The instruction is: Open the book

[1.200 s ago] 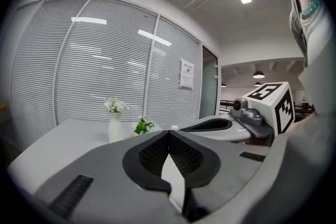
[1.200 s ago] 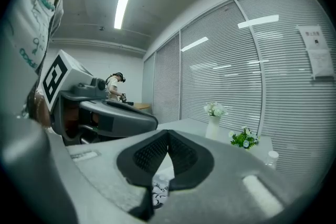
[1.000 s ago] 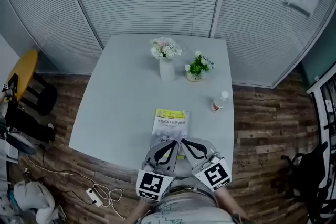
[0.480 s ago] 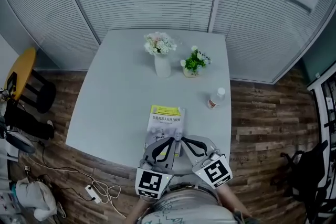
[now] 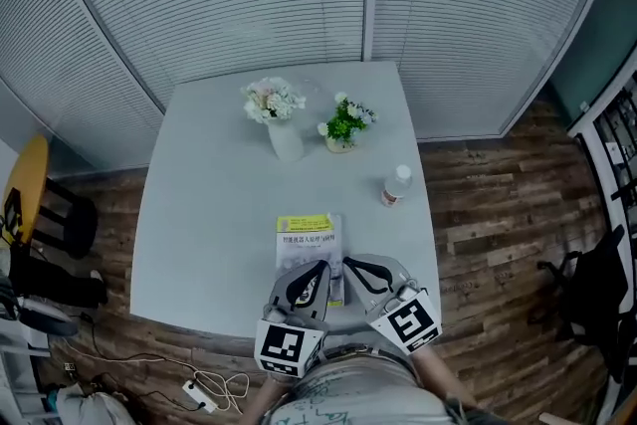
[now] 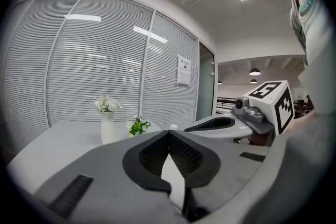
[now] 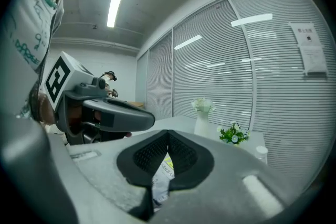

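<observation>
Found the fingers of the left gripper [image 6: 168,134] pressed together at the tips, with nothing clamped between them. Saw the same on the right gripper [image 7: 168,134]: tips meeting, a narrow wedge of gap lower down, and through that wedge a glimpse of the book [image 7: 161,178], lying beyond and not gripped. Noted the book closed and flat on the pale tabletop [image 5: 199,214], cover up, yellow band along the edge facing the vase [image 5: 286,139], well apart from that vase on the person's side. Located both grippers at the book's end farthest from the vase, tips angled toward each other, left over that end, right at its side edge; contact with the book impossible to judge. Spotted a small potted plant [image 5: 341,126] just right of the vase, and a little bottle [image 5: 395,185] farther right of the vase, near the tabletop's edge.
</observation>
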A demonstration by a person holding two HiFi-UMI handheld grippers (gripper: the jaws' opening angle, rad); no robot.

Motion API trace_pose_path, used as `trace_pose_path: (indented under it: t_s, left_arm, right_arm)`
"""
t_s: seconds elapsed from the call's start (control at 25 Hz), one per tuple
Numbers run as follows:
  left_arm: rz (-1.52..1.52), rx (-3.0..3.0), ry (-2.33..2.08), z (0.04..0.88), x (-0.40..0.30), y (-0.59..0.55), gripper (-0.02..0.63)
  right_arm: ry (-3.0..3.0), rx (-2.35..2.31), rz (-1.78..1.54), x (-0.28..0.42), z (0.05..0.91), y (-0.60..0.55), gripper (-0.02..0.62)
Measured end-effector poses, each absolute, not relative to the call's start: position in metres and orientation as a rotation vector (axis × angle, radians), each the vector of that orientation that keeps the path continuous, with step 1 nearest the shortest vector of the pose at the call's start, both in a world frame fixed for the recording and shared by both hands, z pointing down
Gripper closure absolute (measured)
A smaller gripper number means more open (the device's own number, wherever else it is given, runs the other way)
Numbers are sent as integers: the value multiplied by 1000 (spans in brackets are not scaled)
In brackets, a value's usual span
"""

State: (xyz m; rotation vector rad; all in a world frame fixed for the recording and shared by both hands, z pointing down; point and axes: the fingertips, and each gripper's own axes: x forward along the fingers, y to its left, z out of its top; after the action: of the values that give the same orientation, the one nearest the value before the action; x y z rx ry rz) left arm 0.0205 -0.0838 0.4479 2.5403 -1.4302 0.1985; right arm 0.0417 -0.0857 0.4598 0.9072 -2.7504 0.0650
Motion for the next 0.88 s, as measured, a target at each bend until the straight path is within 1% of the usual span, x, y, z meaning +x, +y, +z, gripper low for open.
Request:
trace_pose_path:
  t_s: [0.28, 0.48, 0.88]
  left_arm:
    - [231, 2597, -1305, 450, -3, -91, 607]
    - [254, 2631, -1261, 450, -19, -96, 607]
    - [266, 2647, -1216, 457, -25, -102, 607]
  right_arm:
    - [-2688, 1078, 143, 31, 465, -98, 594]
    - [-2674, 1130, 137, 19, 471, -106, 594]
    - [-2642, 1165, 144, 15, 473, -109, 594]
